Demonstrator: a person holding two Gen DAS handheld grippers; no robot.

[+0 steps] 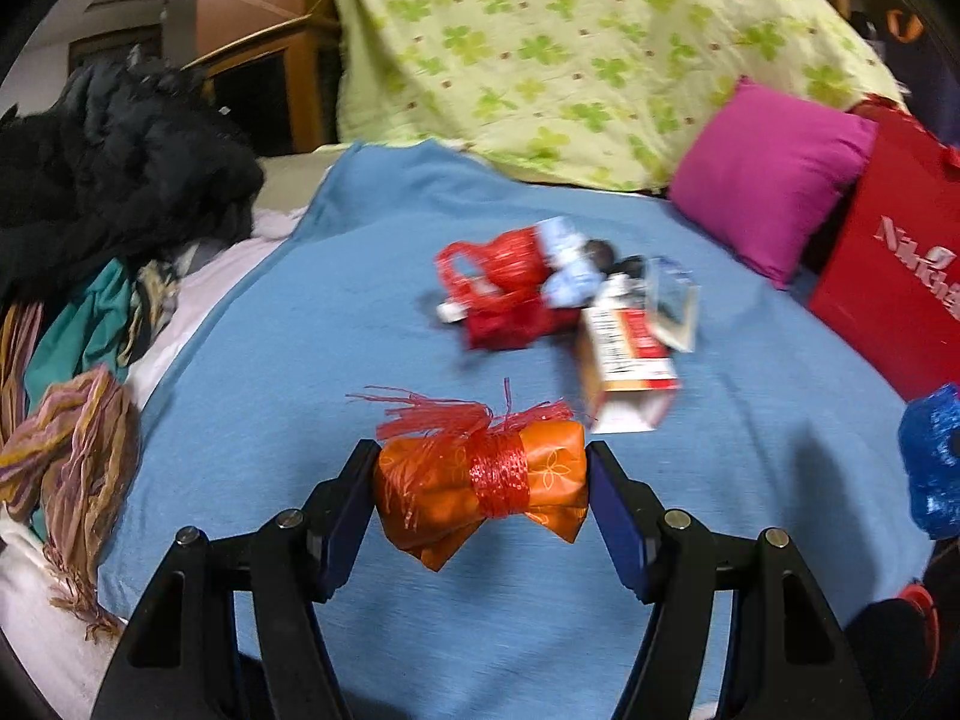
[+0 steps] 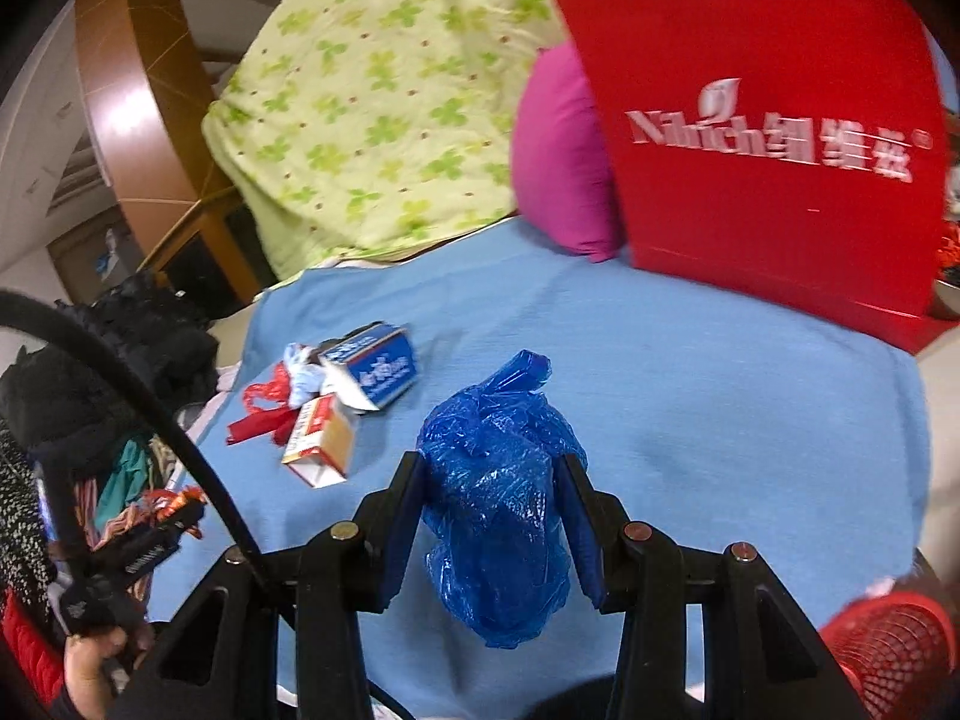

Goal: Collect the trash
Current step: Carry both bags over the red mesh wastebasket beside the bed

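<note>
My left gripper (image 1: 483,474) is shut on an orange wrapper bundle (image 1: 480,480) tied with red ribbon, held above the blue blanket (image 1: 300,360). My right gripper (image 2: 495,480) is shut on a crumpled blue plastic bag (image 2: 495,492), which also shows at the right edge of the left wrist view (image 1: 933,456). More trash lies mid-blanket: a red plastic bag (image 1: 504,294), a red-and-white carton (image 1: 627,360), a blue box (image 2: 381,369) and crumpled tissue (image 2: 300,381).
A red paper bag (image 2: 768,138) stands at the back right beside a magenta pillow (image 1: 774,180). A green clover quilt (image 1: 570,48) is behind. Dark clothes (image 1: 108,168) and scarves (image 1: 72,468) pile at the left. A red mesh basket (image 2: 894,648) is at lower right.
</note>
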